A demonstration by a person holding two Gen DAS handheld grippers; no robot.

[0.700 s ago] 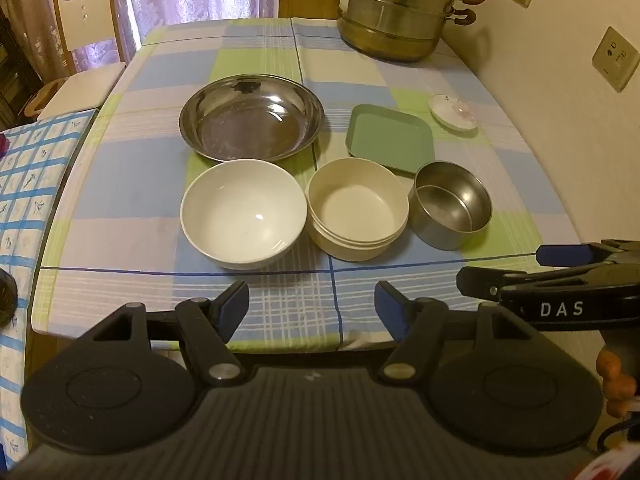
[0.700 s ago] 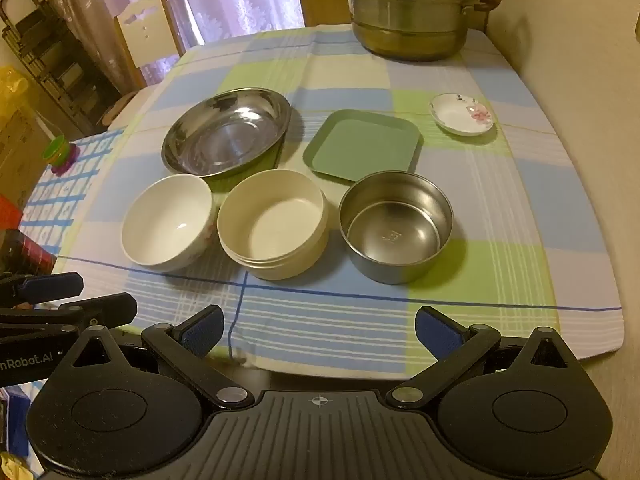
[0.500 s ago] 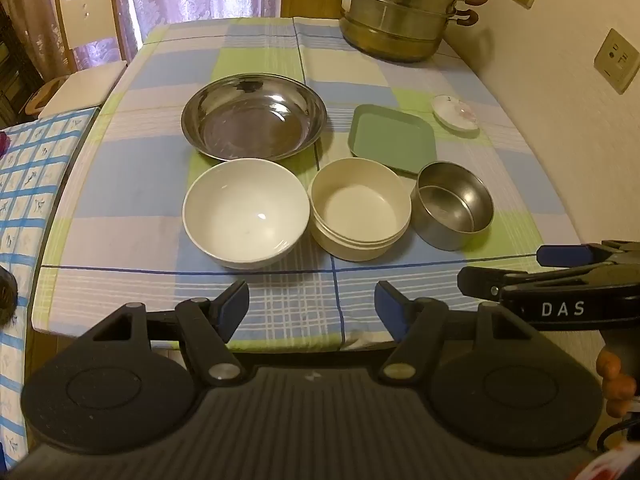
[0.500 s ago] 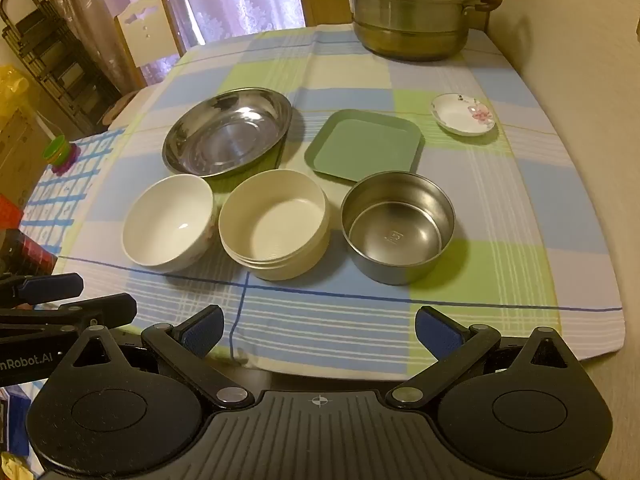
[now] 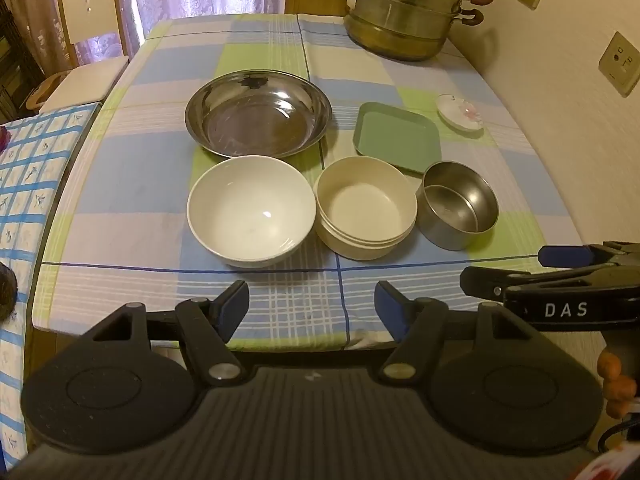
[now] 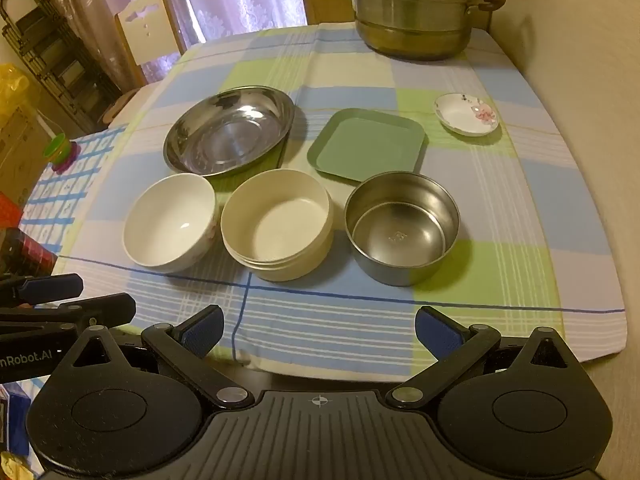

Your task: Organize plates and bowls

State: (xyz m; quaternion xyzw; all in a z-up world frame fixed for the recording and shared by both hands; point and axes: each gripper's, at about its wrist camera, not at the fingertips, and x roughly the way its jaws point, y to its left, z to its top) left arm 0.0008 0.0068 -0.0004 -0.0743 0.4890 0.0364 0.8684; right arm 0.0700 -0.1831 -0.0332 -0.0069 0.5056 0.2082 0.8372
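Here, a table covered by a checked cloth of blue, green and cream squares is seen from its near edge. Three bowls are lined up in a row close to that edge: a white bowl on the left, a cream bowl in the middle and a small steel bowl on the right. The white and cream bowls are set just beside each other, and the steel bowl is set just beside the cream one. Behind the row, a wide steel plate is placed to the left, and a green square plate to the right, its near corner partly hidden by the bowls. A small white saucer with a pink flower is found farther right, apart from the rest. A stacked metal steamer pot is stood at the far end of the table.

The left gripper is held over the near edge, in front of the white and cream bowls, with its jaws spread and nothing between them. The right gripper is held likewise, in front of the cream and steel bowls, jaws spread wide and nothing grasped. Neither gripper is touching any dish.
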